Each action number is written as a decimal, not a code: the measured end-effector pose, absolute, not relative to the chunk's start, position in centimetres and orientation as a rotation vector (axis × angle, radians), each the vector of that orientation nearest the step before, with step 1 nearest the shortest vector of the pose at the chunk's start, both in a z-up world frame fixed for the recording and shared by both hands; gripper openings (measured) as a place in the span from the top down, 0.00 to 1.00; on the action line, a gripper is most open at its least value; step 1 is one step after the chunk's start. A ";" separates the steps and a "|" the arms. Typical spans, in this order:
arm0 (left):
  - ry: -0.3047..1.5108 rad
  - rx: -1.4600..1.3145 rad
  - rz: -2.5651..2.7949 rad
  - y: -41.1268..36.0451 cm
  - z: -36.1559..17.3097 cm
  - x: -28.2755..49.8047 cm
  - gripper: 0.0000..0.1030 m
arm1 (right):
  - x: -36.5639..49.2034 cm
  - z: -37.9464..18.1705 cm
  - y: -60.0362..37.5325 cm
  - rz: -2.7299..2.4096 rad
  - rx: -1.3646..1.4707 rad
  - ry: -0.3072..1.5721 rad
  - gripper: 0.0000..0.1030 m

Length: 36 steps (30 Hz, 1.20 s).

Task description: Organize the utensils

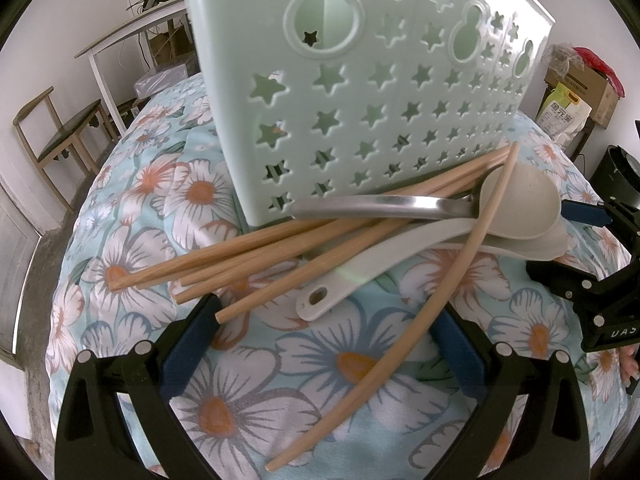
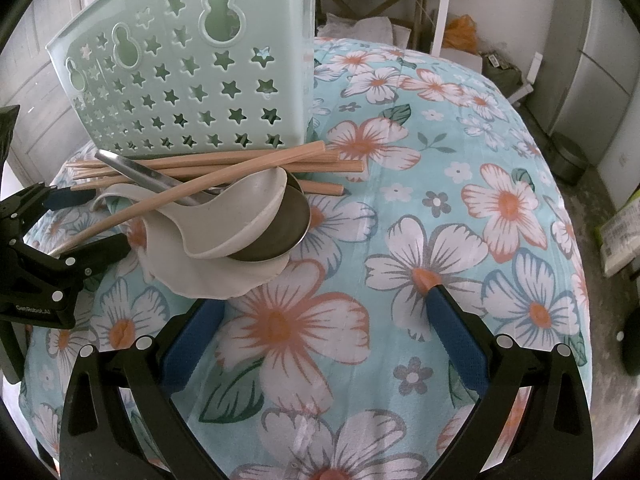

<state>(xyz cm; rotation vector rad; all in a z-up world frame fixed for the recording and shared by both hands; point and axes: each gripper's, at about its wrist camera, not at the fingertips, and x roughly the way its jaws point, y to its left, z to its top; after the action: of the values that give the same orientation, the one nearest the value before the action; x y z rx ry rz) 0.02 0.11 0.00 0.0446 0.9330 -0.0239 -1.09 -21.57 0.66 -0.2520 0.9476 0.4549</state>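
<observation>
Both grippers hang wide apart and empty, left gripper (image 1: 320,344) low in frame facing the tangled wooden chopsticks (image 1: 240,256), right gripper (image 2: 324,336) below the beige plastic ladle (image 2: 236,216), everything heaped against the mint star-cut plastic basket (image 1: 368,92) on the floral-quilted bed (image 2: 440,200), likely awaiting sorting.

A turquoise floral-print quilt (image 2: 460,128) is covering the surface; a wooden chair (image 1: 56,140) is standing beside a white-legged table (image 1: 132,36) (cardboard box (image 1: 596,88) opposite).
</observation>
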 end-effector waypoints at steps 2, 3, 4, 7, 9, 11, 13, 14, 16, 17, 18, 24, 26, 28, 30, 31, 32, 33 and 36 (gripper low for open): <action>0.933 0.044 -0.024 0.1 0.0 0.0 0.04 | -1.1 0.7 -21.6 0.456 -0.252 0.948 0.06; 0.933 0.044 -0.024 0.1 0.0 0.0 0.04 | -1.1 0.7 -21.6 0.457 -0.250 0.949 0.06; 0.933 0.048 -0.019 0.0 0.0 0.0 0.04 | -1.1 0.7 -21.6 0.458 -0.247 0.950 0.06; 0.935 0.053 -0.022 0.0 0.1 -0.1 0.04 | -1.0 0.8 -22.2 0.480 -0.193 0.949 0.06; 0.954 0.046 -0.055 0.7 0.5 -0.4 0.04 | -0.8 1.2 -23.1 0.514 -0.109 0.953 0.06; 0.947 0.028 -0.074 1.5 0.8 -0.9 0.04 | -0.2 1.3 -24.3 0.547 -0.021 0.960 0.08; 0.929 0.001 -0.095 2.3 1.2 -1.9 0.04 | -0.2 1.7 -24.8 0.580 0.018 0.969 0.16; 0.920 -0.008 -0.107 2.7 1.3 -2.6 0.04 | -0.2 2.0 -24.6 0.594 0.028 0.974 0.19; 0.897 0.007 -0.112 3.2 1.7 -3.8 0.08 | -0.4 2.3 -24.7 0.636 0.065 0.983 0.28; 0.892 0.021 -0.111 3.3 1.7 -4.3 0.11 | -0.4 2.4 -24.8 0.655 0.086 1.000 0.30; 0.888 0.037 -0.115 3.4 1.7 -4.9 0.15 | -0.9 2.6 -24.9 0.667 0.101 1.011 0.34; 0.857 0.011 -0.137 4.6 2.1 -7.2 0.25 | -2.0 4.2 -25.6 0.722 0.166 1.026 0.49; 0.847 0.003 -0.144 4.8 2.3 -7.5 0.27 | -2.2 5.3 -25.5 0.724 0.164 1.006 0.51; 0.840 0.000 -0.145 4.6 2.1 -7.6 0.28 | -1.9 5.6 -24.8 0.721 0.141 1.001 0.61; 0.839 -0.017 -0.150 4.8 2.0 -7.6 0.29 | -1.5 6.0 -24.0 0.718 0.128 0.998 0.63; 0.836 -0.029 -0.151 4.9 2.0 -7.7 0.29 | -1.3 6.2 -23.7 0.721 0.119 0.997 0.63; 0.834 -0.035 -0.154 5.1 1.9 -7.6 0.29 | -1.1 6.2 -23.2 0.718 0.100 1.004 0.63; 0.829 -0.042 -0.161 5.2 1.9 -7.7 0.29 | -0.9 6.0 -22.8 0.712 0.093 1.012 0.63; 0.811 -0.055 -0.169 5.3 2.2 -8.2 0.29 | 0.1 5.1 -22.1 0.713 0.089 1.042 0.67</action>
<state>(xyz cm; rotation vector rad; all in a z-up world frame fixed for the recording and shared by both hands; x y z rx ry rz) -8.20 5.29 2.17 -0.0550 0.8107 -0.1686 0.12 -22.07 5.12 0.0894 1.0423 0.7134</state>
